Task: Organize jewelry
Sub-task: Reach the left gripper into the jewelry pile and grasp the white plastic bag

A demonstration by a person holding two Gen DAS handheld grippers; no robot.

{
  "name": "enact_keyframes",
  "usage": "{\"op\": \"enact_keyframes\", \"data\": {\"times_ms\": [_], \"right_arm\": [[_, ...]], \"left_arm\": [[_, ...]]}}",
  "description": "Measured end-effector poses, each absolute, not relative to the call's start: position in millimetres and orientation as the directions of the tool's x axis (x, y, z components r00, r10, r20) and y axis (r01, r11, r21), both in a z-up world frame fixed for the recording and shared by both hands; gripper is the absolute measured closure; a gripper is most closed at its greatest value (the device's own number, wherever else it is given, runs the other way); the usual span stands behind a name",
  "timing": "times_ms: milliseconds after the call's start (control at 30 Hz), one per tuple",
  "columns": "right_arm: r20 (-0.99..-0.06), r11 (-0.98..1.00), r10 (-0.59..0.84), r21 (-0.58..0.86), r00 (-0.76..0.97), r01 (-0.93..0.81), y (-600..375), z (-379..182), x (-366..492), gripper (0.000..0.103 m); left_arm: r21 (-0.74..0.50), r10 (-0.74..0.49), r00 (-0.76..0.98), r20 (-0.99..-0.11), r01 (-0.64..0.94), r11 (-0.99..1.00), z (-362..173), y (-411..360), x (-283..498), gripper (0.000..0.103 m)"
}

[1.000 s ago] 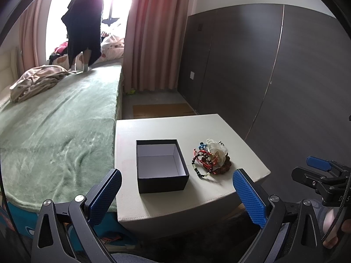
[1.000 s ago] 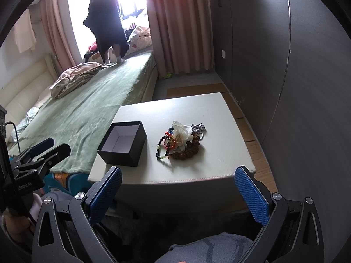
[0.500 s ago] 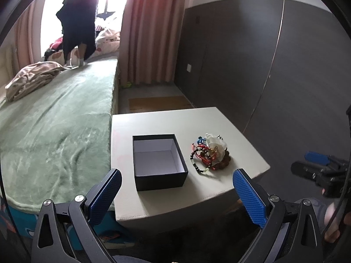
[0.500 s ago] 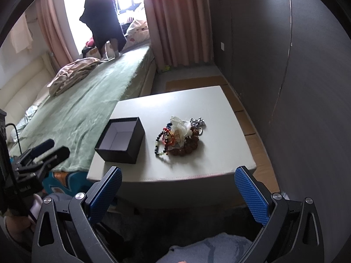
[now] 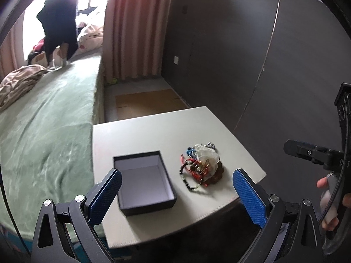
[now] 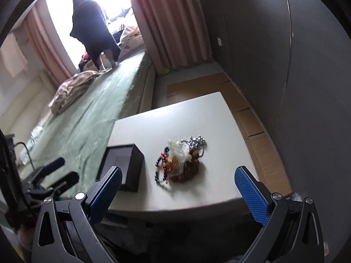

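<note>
A pile of jewelry (image 5: 201,166), beaded bracelets, red cords and a white pouch, lies on a low white table (image 5: 158,127). An open black box (image 5: 144,179) with a pale inside sits to its left. My left gripper (image 5: 177,188) is open and empty, above the table's front edge. My right gripper (image 6: 177,186) is open and empty, in front of the jewelry (image 6: 179,160) and box (image 6: 122,168). The right gripper also shows at the right of the left wrist view (image 5: 311,153), the left gripper at the left of the right wrist view (image 6: 54,175).
A bed with a green blanket (image 5: 43,131) borders the table on the left. A dark grey wardrobe wall (image 5: 263,65) runs along the right. Cardboard (image 5: 149,100) lies on the floor beyond the table. A person in black (image 5: 59,19) stands on the bed by the window.
Both grippers have moved forward and closer to the table; the box and jewelry look larger. Both stay open. The box and jewelry have not moved.
</note>
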State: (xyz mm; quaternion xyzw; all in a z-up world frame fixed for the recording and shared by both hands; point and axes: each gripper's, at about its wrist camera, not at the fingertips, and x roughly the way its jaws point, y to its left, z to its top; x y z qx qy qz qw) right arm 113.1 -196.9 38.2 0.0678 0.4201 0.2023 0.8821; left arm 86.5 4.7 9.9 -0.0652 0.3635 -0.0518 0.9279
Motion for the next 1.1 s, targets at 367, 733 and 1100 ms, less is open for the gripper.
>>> {"op": "enact_keyframes", "data": {"times_ms": [367, 733, 1100], "right_arm": [[-0.729, 0.884, 0.448, 0.448, 0.517, -0.135, -227.2, 21.7, 171.3, 0.001], [-0.746, 0.844, 0.474, 0.536, 0.468, -0.002, -256.6, -39.1, 200.5, 0.001], [-0.792, 0.857, 0.433, 0.510, 0.430, 0.076, -266.6, -64.9, 216.1, 0.001]], "left_arm": [[-0.222, -0.261, 0.600, -0.756, 0.140, 0.965, -2.6, -21.3, 157.7, 0.027], [-0.190, -0.249, 0.449, -0.858, 0.174, 0.966, -39.7, -58.1, 219.1, 0.034], [-0.144, -0.197, 0.345, -0.918, 0.174, 0.974, -83.4, -74.8, 255.6, 0.035]]}}
